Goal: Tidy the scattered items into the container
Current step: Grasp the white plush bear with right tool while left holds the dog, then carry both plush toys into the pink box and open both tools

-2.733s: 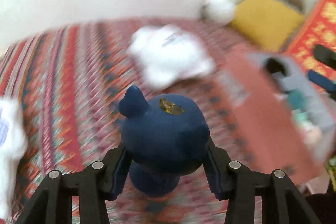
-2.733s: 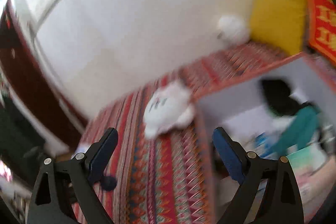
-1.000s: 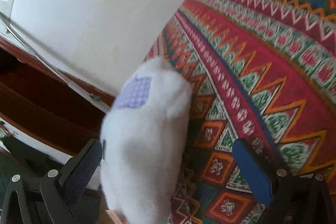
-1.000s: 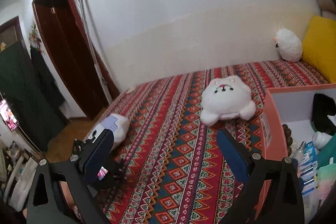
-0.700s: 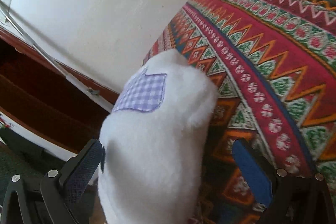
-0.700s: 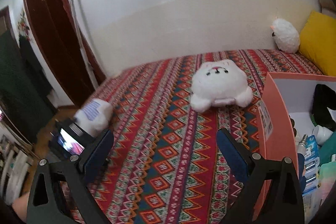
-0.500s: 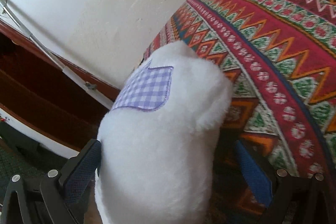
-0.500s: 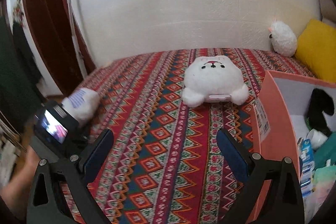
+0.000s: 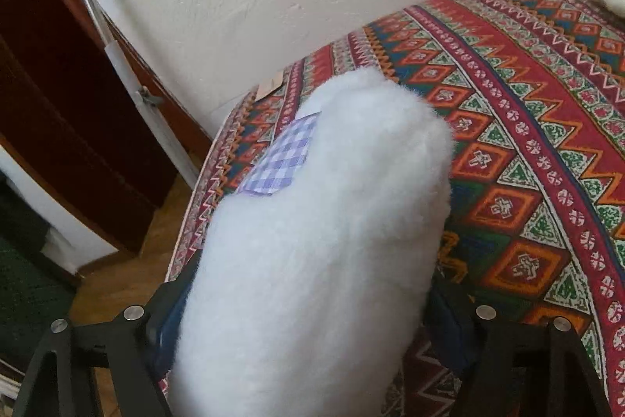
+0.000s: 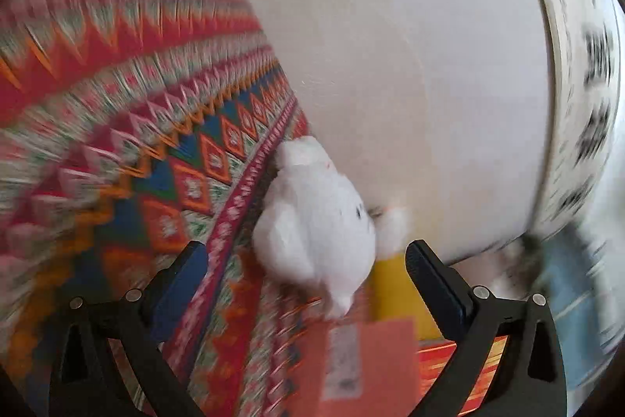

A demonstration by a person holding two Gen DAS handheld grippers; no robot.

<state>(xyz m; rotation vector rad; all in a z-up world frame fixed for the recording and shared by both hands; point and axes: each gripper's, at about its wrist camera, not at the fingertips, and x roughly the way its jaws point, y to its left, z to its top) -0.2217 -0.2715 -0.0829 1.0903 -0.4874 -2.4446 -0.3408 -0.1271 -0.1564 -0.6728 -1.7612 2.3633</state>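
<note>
The left gripper (image 9: 308,323) pinches a white plush toy (image 9: 320,233) between its jaws, not yet boxed, while the right gripper (image 10: 304,280), jaws spread and empty, faces another plush bear (image 10: 316,217) ahead, still on the bedspread (image 10: 156,151).

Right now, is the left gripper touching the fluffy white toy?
Touching. The left wrist view shows the left gripper with both pads pressed into the fluffy white toy.

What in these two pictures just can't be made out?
- Left wrist view: the white plush toy fills the left gripper, hiding its pads and the toy's face.
- Right wrist view: motion blur smears the bedspread, the second plush and the orange box; the box's contents are cut off.
</note>
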